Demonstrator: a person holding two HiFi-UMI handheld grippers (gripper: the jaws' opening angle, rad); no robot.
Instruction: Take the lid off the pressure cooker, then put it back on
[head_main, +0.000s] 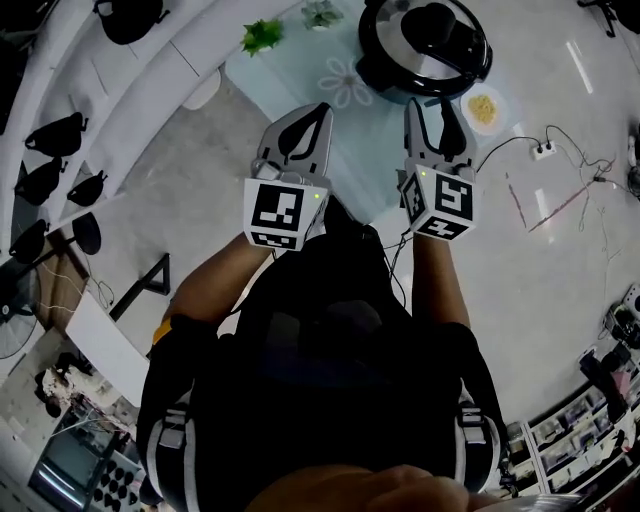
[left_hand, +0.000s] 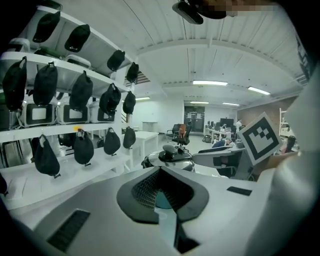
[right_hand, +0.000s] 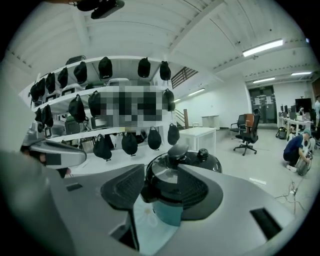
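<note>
Nearest the camera, the person's forearms reach forward, each ending in a cube with square markers. Ahead of the cubes, the left gripper (head_main: 322, 108) (left_hand: 160, 168) has its jaws drawn together at the tips with nothing between them. The right gripper (head_main: 432, 110) (right_hand: 161, 171) has its jaws moderately apart and also holds nothing. Both hang in the air at the near edge of the table (head_main: 290, 78), a pale blue top with a flower pattern.

Farther on, the pressure cooker (head_main: 425, 45) (left_hand: 170, 158) (right_hand: 200, 159) stands on the table, clear of both grippers. Its lid (head_main: 432, 38) (right_hand: 170, 167) is seated on it, and it shows through the gap between the right gripper's jaws. A small plate (head_main: 483, 108) of yellow food sits just beside the cooker. Two green plants (head_main: 262, 37) stand at the table's far edge. To the left, white shelves (head_main: 150, 95) carry dark bags (head_main: 58, 133).
</note>
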